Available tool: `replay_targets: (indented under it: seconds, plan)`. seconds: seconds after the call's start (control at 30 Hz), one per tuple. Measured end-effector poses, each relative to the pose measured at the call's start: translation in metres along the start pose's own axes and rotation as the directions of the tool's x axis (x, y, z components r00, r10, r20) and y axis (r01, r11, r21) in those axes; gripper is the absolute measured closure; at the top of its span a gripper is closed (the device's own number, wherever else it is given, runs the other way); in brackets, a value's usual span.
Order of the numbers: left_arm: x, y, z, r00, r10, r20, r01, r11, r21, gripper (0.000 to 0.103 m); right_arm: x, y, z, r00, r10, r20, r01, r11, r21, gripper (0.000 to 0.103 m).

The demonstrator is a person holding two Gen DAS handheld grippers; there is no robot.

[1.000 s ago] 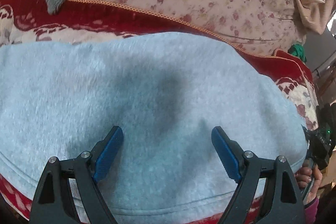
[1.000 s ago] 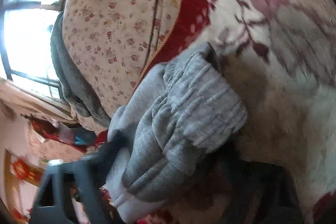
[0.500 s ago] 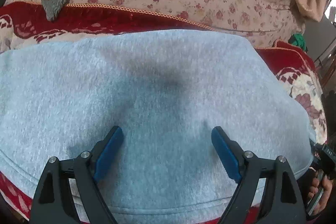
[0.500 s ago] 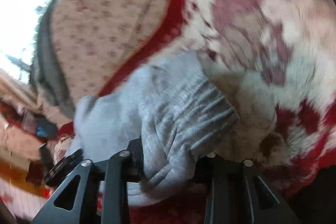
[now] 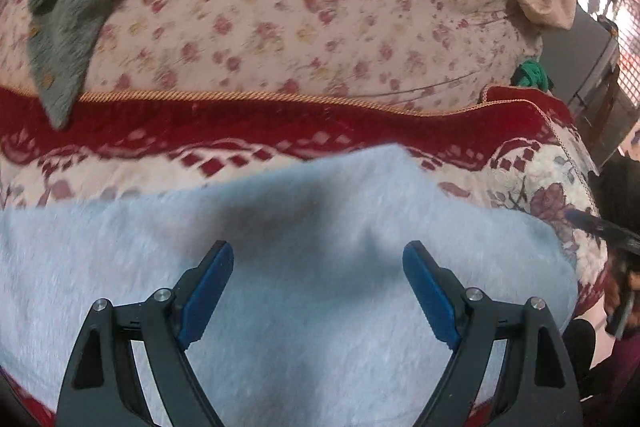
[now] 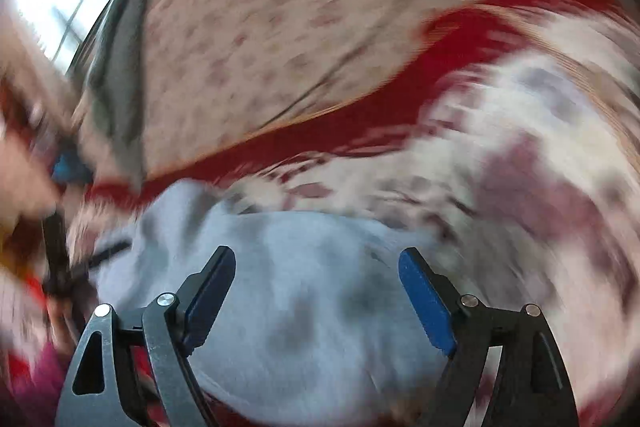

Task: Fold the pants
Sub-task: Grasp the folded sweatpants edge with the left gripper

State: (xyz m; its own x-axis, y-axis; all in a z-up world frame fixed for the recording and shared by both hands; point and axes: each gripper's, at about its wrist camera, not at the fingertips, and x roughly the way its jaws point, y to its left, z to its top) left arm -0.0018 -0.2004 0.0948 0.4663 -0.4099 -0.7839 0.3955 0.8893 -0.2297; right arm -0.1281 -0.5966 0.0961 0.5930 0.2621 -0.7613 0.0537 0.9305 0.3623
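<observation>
On the red-and-cream blanket [image 5: 280, 131] the grey pants [image 5: 280, 267] lie flat, their long axis running left to right across the left wrist view. Above them the left gripper [image 5: 318, 259] and right gripper [image 6: 316, 263] are both spread wide, grasping nothing.

Each camera looks forward along its own tongs, close above the pants [image 5: 304, 267] on the blanket [image 5: 280, 131]. The right view is blurred. Both share pants, blanket and the floral quilt [image 5: 320, 7] beyond.
</observation>
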Motion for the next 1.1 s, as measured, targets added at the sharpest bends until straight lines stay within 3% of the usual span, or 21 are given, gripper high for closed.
replay_targets:
  seconds: [0.1, 0.17, 0.23, 0.33, 0.4, 0.47, 0.53, 0.6, 0.7, 0.73, 0.77, 0.83, 0.93, 1.0, 1.1]
  plan:
    - [0.016, -0.013, 0.017, 1.000, 0.009, -0.013, -0.009, 0.998, 0.054, 0.017, 0.038, 0.016, 0.021, 0.993, 0.040, -0.107, -0.055, 0.988, -0.145, 0.015]
    - [0.025, -0.019, 0.023, 0.999, 0.004, -0.031, -0.002, 0.997, 0.081, 0.017, 0.067, 0.025, 0.027, 0.973, 0.040, -0.225, -0.094, 0.968, -0.234, 0.015]
    - [0.035, -0.026, 0.030, 0.999, 0.005, -0.044, 0.000, 0.993, 0.118, 0.017, 0.087, 0.030, 0.028, 0.958, 0.001, -0.287, -0.093, 0.947, -0.308, 0.015]
    - [0.049, -0.032, 0.038, 0.998, -0.008, -0.070, 0.019, 0.988, 0.155, 0.017, 0.116, 0.034, 0.025, 0.924, 0.033, -0.381, -0.168, 0.930, -0.327, 0.017]
    - [0.061, -0.034, 0.044, 0.996, -0.021, -0.091, 0.037, 0.984, 0.175, 0.017, 0.127, 0.042, 0.016, 0.912, 0.018, -0.409, -0.188, 0.905, -0.381, 0.035]
    - [0.071, -0.037, 0.049, 0.993, -0.023, -0.111, 0.044, 0.982, 0.185, 0.017, 0.133, 0.050, 0.007, 0.920, -0.024, -0.392, -0.166, 0.880, -0.444, 0.038]
    - [0.083, -0.037, 0.054, 0.991, -0.035, -0.127, 0.057, 0.983, 0.175, 0.014, 0.129, 0.055, 0.004, 0.928, -0.026, -0.371, -0.159, 0.874, -0.459, 0.051]
    - [0.095, -0.035, 0.058, 0.985, -0.069, -0.158, 0.093, 0.985, 0.148, 0.012, 0.121, 0.061, 0.002, 0.945, -0.087, -0.315, -0.089, 0.858, -0.506, 0.080]
    - [0.113, -0.035, 0.058, 0.976, -0.091, -0.197, 0.114, 0.987, 0.110, 0.012, 0.113, 0.068, -0.004, 0.948, -0.148, -0.281, -0.035, 0.831, -0.555, 0.090]
    - [0.114, -0.038, 0.057, 0.977, -0.081, -0.196, 0.106, 0.987, 0.122, 0.020, 0.109, 0.074, -0.009, 0.951, -0.192, -0.244, 0.006, 0.798, -0.603, 0.091]
    - [0.113, -0.041, 0.056, 0.978, -0.085, -0.191, 0.112, 0.984, 0.136, 0.043, 0.107, 0.080, -0.008, 0.951, -0.220, -0.216, 0.035, 0.774, -0.632, 0.092]
    - [0.105, -0.048, 0.056, 0.977, -0.109, -0.182, 0.139, 0.977, 0.159, 0.062, 0.098, 0.086, -0.005, 0.948, -0.288, -0.138, 0.119, 0.718, -0.685, 0.095]
    - [0.089, -0.056, 0.058, 0.991, -0.088, -0.104, 0.109, 0.969, 0.220, 0.075, 0.073, 0.070, 0.009, 0.954, -0.286, -0.092, 0.165, 0.753, -0.637, 0.095]
    - [0.086, -0.053, 0.060, 0.994, -0.087, -0.066, 0.099, 0.973, 0.207, 0.078, 0.065, 0.063, 0.015, 0.961, -0.264, -0.080, 0.169, 0.793, -0.586, 0.095]
    - [0.110, -0.049, 0.057, 0.995, -0.046, -0.092, 0.061, 0.985, 0.164, 0.078, 0.081, 0.053, 0.008, 0.957, -0.278, -0.087, 0.196, 0.836, -0.513, 0.095]
